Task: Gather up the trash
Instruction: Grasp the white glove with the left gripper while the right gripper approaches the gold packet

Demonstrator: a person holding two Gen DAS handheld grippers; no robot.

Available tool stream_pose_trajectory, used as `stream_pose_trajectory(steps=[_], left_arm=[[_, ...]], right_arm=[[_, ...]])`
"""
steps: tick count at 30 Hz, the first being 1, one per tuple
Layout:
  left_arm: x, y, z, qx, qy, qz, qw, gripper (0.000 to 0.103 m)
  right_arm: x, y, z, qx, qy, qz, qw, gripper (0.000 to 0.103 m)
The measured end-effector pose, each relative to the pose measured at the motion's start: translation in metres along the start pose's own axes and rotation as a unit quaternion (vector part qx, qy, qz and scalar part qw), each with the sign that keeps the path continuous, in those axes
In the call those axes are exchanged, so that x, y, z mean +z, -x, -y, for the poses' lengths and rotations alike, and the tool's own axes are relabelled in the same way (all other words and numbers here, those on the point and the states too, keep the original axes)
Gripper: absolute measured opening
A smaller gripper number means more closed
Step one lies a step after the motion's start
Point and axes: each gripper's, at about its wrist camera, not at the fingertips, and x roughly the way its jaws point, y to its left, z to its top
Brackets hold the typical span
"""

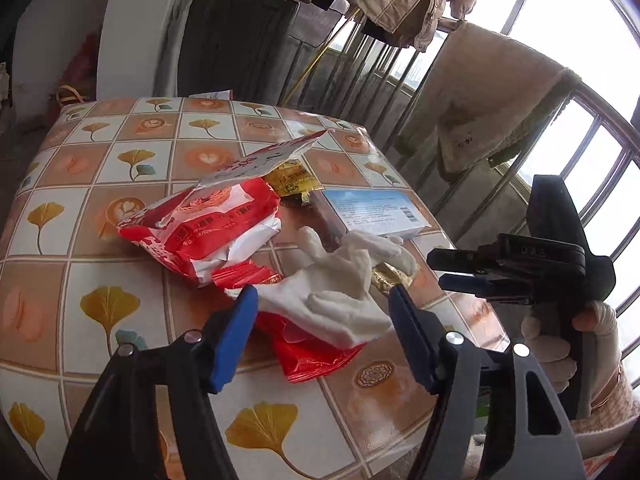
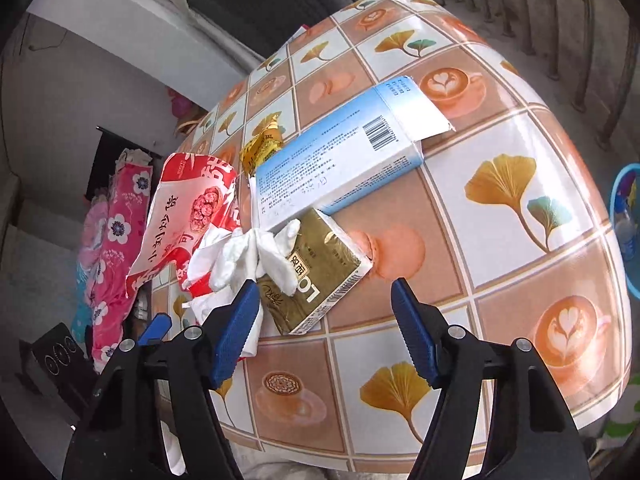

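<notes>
A heap of trash lies on the tiled-pattern tablecloth: a torn red snack bag, a white glove over a red wrapper, a yellow sachet, a blue-white box. My left gripper is open and straddles the glove without pressing it. From the right, my right gripper reaches in, held by a gloved hand. In the right wrist view my right gripper is open just short of a gold tissue pack. The glove drapes over the pack, beside the box and the red bag.
Metal railings with hung blankets and coats stand behind the table. A dark chair back is at the far side. A blue basin sits on the floor off the table's right edge. Pink floral bedding lies to the left, below.
</notes>
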Motion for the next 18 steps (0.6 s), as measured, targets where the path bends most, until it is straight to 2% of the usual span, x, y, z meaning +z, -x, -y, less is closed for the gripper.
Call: stream_pose_trajectory(steps=[2,5,6,7,9,11,14,17,18], left_arm=[[0.005,-0.006,-0.003,-0.003,0.005,0.0,1.0,0.061],[0.013,-0.019,0.001,0.004,-0.021,-0.007,0.9998,0.058],[0.015,-0.026,0.002,0.004,-0.029,-0.015,0.9995,0.057],[0.017,-0.035,0.002,0.01,-0.032,-0.027,0.9991,0.057],[0.018,-0.051,-0.002,0.001,-0.018,-0.061,0.998,0.043],[0.015,-0.062,-0.009,-0.03,0.019,-0.09,0.9953,0.035],[0.005,-0.066,-0.01,-0.04,0.035,-0.114,0.9921,0.018],[-0.001,-0.058,-0.008,-0.037,0.035,-0.117,0.9918,0.002],[-0.001,-0.055,-0.008,-0.038,0.037,-0.114,0.992,0.002]], right_arm=[[0.002,-0.004,0.004,0.005,-0.011,-0.003,1.0,0.059],[0.004,-0.014,0.003,0.004,-0.006,-0.015,1.0,0.043],[0.005,-0.019,0.003,0.005,-0.005,-0.02,1.0,0.033],[0.006,-0.022,0.003,0.006,-0.003,-0.022,1.0,0.031],[0.009,-0.024,0.0,0.011,0.008,-0.018,1.0,0.025],[0.013,-0.022,-0.005,0.008,0.033,-0.012,0.999,0.016],[0.02,-0.019,-0.012,-0.003,0.07,-0.005,0.997,0.002],[0.026,-0.011,-0.016,-0.016,0.097,0.011,0.995,0.0],[0.029,-0.009,-0.019,-0.012,0.104,0.015,0.994,0.0]])
